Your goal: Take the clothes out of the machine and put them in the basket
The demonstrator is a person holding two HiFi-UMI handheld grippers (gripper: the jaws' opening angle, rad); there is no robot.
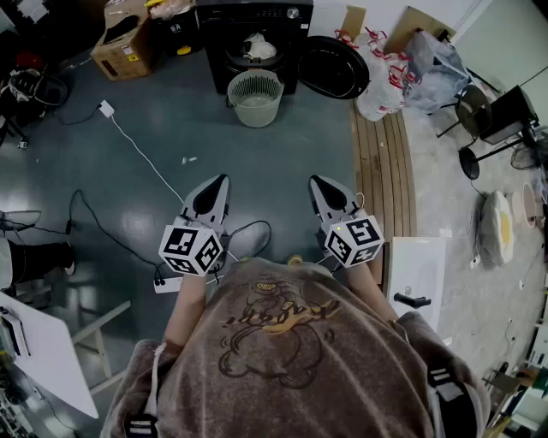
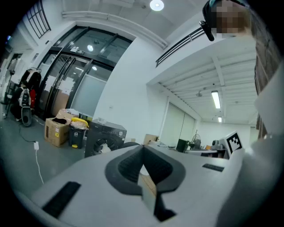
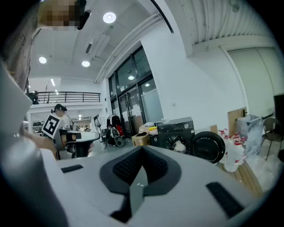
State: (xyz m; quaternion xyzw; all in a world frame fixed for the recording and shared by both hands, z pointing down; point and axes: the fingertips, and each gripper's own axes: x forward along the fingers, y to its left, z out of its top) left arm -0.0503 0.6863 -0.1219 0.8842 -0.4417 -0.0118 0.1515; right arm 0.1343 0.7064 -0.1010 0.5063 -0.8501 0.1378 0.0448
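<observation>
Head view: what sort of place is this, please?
Probably a workshop or lab, not a home: the washing machine stands on a bare floor beside a cardboard box, with loose cables across it.

No legible text in any view.
- Shirt [image 1: 282,342]: brown cartoon print with cursive lettering across it, strokes too distorted to read.
- Cardboard box [image 1: 124,43]: small yellow-and-dark sticker on side, too small to read.
- Washing machine [image 1: 253,13]: control panel markings blurred.
- Marker cube [image 1: 190,248] on left gripper [image 1: 220,182] and marker cube [image 1: 353,241] on right gripper [image 1: 315,181]: black-and-white square codes only, no letters or digits.
</observation>
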